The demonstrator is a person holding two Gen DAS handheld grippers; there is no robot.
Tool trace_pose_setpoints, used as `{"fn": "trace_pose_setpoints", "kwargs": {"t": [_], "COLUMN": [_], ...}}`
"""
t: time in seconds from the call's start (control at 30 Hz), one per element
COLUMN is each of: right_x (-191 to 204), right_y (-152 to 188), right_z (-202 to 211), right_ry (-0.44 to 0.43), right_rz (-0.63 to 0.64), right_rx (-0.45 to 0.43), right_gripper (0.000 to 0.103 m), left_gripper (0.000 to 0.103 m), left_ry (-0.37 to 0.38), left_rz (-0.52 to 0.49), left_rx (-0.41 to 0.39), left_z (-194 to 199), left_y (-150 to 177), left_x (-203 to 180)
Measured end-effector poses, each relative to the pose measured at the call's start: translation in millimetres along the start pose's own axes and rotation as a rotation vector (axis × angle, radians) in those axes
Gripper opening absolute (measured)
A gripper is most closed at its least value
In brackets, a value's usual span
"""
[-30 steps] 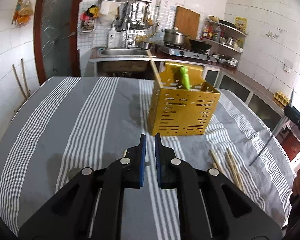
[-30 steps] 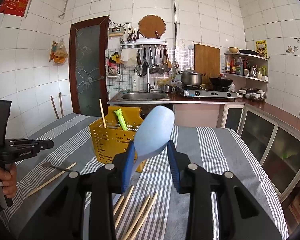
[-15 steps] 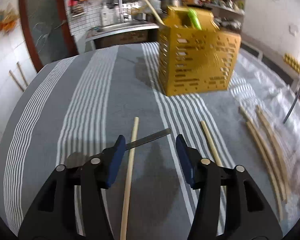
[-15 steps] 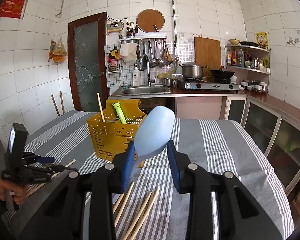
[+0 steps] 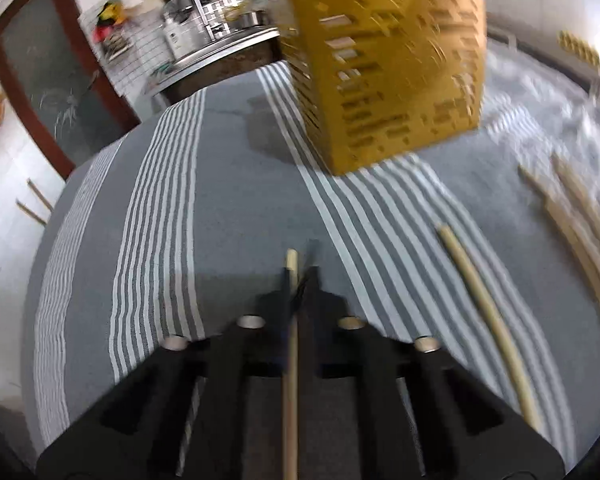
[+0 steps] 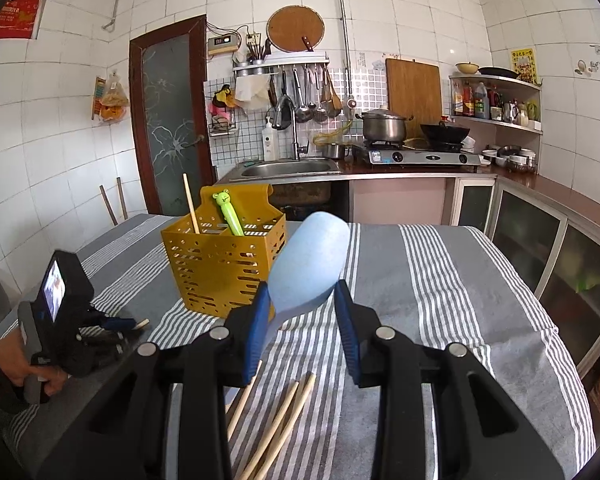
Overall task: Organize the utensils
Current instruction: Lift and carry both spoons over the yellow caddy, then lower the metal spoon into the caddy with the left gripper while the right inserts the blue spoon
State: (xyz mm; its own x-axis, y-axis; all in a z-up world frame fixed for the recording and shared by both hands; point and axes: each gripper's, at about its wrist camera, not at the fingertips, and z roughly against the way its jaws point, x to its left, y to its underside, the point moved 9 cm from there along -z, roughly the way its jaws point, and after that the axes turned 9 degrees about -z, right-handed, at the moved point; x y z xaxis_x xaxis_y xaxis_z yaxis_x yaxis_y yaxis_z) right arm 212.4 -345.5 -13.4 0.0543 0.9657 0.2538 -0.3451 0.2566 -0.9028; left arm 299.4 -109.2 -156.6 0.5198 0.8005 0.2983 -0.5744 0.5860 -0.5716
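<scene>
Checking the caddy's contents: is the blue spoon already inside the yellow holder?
No, the blue spoon sits in the right gripper, outside the yellow holder.

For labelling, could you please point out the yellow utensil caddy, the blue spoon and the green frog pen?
yellow utensil caddy point(image 6: 220, 276): right wrist view, front wall.
blue spoon point(image 6: 310, 268): right wrist view, bowl.
green frog pen point(image 6: 229, 213): right wrist view, barrel.

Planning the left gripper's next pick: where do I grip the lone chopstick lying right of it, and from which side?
Take the lone chopstick near its middle, from straight above, jaws across its width. It lies flat on the cloth, apart from the bundle further right, so both its long sides are open; the thin shaft offers no grip from the ends.
</scene>
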Motion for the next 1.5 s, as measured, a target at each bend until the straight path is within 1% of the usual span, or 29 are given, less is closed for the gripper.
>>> {"fn": "trace_pose_setpoints", "kwargs": {"t": [0.1,0.23,0.27,0.33,0.43,0.5,0.6,0.87,1.07,1.23,1.5], "right_x": [0.1,2.5,4.0,7.2,11.2,14.2,19.0,29.3,34.9,41.6,48.4], "right_y": [-2.1,-3.9,-4.6,-5.7,-8.4,-10.8,-13.4,-30.5,-47.5,-63.2,-90.9], "right_z": [2.0,6.2,8.1,10.9,17.4,22.4,29.6,47.1,52.2,49.9,36.3], "right_ry": [-0.002,-0.008,-0.009,-0.015,-0.021,-0.021,-0.021,-0.022,-0.028,-0.034,-0.029], "right_rz": [0.001,0.002,0.002,0.003,0.012,0.016,0.026,0.060,0.085,0.106,0.144], "right_rx": [-0.006,-0.016,-0.020,-0.026,-0.039,-0.048,-0.059,-0.105,-0.139,-0.163,-0.204], "right_gripper": [0.033,0.033,0.033,0.033,0.033,0.033,0.033,0.033,0.033,0.033,0.033], "left_gripper": [0.002,0.002,0.002,0.002,0.002,0.002,0.002,0.002,0.002,0.002,0.002], "left_ry": [0.009,0.034,0.027,0.025,0.048,0.024,0.005,-0.005,-0.012,-0.015,-0.012], "left_rz": [0.057,0.166,0.185,0.207,0.239,0.249,0.251,0.260,0.257,0.250,0.240], "left_rx": [-0.058,-0.151,-0.173,-0.212,-0.270,-0.312,-0.350,-0.417,-0.469,-0.497,-0.526], "left_z": [17.8,52.0,61.5,75.2,100.2,119.2,136.9,164.1,183.5,195.2,201.8], "left_y": [-8.3,-19.7,-21.6,-25.4,-31.6,-37.4,-42.8,-56.6,-69.4,-84.2,-110.9], "left_x": [10.4,30.2,35.9,44.5,49.4,54.4,57.9,61.2,64.4,63.5,66.6]}}
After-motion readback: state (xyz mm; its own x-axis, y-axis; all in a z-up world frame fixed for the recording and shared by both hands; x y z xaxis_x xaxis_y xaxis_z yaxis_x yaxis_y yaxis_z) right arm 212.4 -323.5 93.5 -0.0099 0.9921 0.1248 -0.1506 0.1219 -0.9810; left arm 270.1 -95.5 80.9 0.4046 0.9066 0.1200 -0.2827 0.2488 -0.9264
